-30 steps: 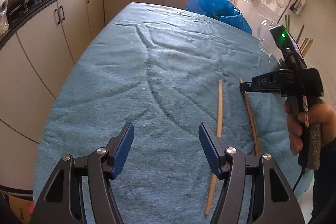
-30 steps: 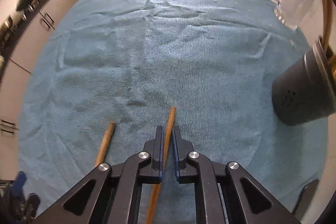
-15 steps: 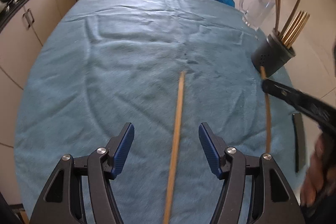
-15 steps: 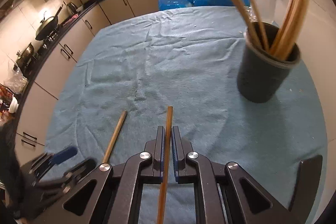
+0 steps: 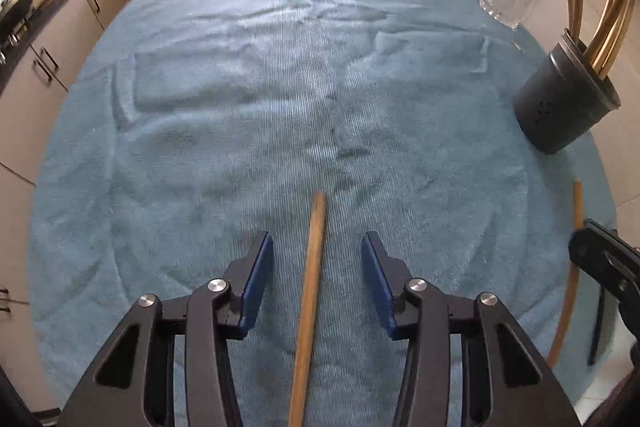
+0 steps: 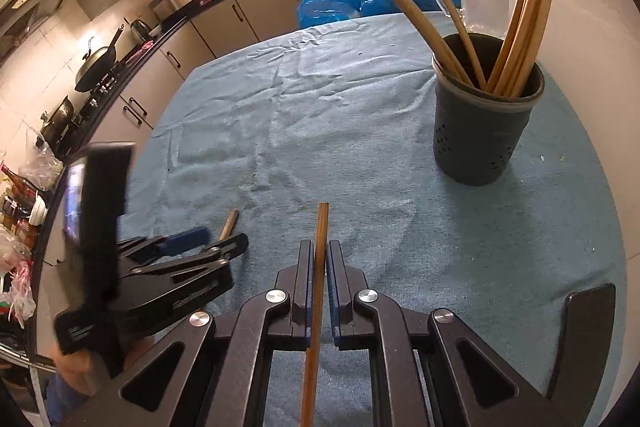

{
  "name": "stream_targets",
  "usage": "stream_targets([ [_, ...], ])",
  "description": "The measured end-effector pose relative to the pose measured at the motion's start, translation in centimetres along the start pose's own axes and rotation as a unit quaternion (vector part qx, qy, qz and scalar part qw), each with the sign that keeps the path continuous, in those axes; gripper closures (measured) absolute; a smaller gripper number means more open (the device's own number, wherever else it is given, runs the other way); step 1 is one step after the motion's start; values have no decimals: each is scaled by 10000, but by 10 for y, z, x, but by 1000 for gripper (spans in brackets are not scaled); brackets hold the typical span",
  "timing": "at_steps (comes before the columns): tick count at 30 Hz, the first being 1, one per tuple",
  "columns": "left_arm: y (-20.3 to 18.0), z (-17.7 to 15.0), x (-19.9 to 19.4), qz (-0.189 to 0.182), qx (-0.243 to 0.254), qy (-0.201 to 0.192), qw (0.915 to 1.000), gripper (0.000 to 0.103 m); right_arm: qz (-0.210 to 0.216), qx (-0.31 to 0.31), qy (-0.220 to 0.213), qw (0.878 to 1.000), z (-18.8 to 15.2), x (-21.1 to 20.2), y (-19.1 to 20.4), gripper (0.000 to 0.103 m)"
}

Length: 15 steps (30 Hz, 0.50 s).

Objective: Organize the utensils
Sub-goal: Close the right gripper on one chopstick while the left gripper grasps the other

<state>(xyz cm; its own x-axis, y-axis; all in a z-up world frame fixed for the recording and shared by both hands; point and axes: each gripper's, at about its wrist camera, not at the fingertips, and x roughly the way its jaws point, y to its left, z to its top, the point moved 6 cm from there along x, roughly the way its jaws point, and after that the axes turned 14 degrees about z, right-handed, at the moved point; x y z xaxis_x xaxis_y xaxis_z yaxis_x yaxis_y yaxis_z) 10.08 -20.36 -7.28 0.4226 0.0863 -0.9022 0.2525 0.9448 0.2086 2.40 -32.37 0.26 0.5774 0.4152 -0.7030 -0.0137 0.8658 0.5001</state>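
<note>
**Two chopsticks, two grippers: one lifted, one about to be taken**

The loose chopstick [image 5: 311, 291] lies flat on the blue towel [image 5: 248, 115], its tip pointing away from the camera, and now sits squarely between the blue pads [image 5: 256, 283] of the left gripper [image 5: 317, 285]. A second ago the stick lay off to the right of those pads; half a second ago it was centred under them but the jaws stood wider. They have just been closing, yet a clear gap remains on both sides of the stick, so no grip is made. The pick-up of this stick is therefore judged to be in its closing phase.

The held chopstick [image 6: 318, 267] is clamped between the pads of the right gripper [image 6: 318, 259], jaws drawn together on it. Compared with a second ago, this stick is off the towel and the dark utensil holder [image 6: 480, 135], with several sticks leaning in it, has come into fuller view ahead and to the right; delivery to it looks like the coming step.

Pose: the left gripper points steeply down at the towel; the right tilts down less steeply, toward the holder. In the right wrist view the left gripper is blurred, so its contact with the towel cannot be told.
</note>
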Motion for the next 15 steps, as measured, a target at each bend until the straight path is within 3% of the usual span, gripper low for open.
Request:
stream_targets([
  [5,0,5,3,39,67,-79,9999,61,41,-25,-4,10000,0,0,3,96],
  [8,-1,7,2,108,148,-138,9997,76,56,-13,-12,10000,0,1,4,96],
  [10,2,6,2,145,152,-161,9997,92,50,-30,-15,10000,-1,1,4,96],
  [15,12,-4,-3,-82,20,-147,9999,96,16,-68,4,10000,-1,3,7,96],
])
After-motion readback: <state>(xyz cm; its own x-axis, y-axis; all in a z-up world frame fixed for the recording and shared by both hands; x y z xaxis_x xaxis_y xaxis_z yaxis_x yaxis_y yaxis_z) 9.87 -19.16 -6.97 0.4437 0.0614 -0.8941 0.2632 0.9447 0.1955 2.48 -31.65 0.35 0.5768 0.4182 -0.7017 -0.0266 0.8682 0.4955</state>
